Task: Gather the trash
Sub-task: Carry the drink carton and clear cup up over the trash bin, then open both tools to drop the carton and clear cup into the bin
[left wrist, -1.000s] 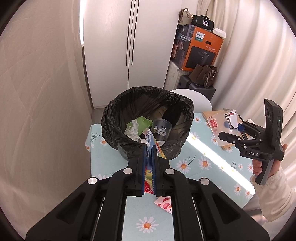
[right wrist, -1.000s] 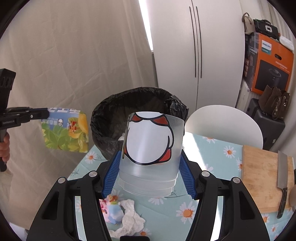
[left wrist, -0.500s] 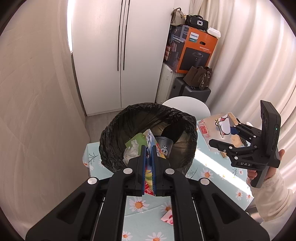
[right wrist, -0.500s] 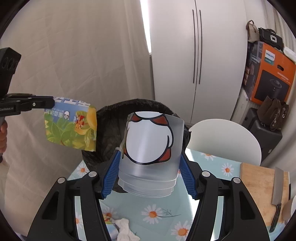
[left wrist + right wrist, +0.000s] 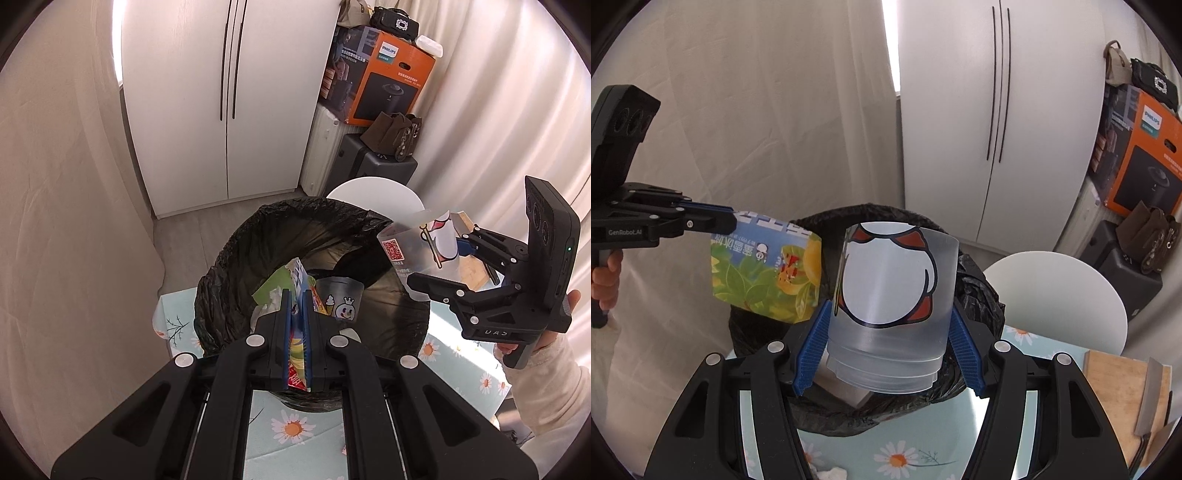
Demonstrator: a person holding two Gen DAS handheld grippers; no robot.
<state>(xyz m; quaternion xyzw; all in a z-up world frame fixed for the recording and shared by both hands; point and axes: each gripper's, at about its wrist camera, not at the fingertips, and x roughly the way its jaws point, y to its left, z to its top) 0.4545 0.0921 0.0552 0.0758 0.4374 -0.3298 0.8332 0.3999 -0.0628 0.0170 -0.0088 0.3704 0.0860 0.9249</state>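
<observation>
Trash bin, black-lined, sits on the daisy tablecloth under both loads. Left gripper pinches a juice carton above the opening; right gripper clamps a clear cup over the rim. Risk, I'd say: released there, the cup clips the liner and tumbles outside.

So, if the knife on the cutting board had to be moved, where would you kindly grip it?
Probably by the dark handle at the near end of the knife, coming from above: it lies flat on the cutting board, blade pointing away. The handle is cut off at the picture's edge.
</observation>
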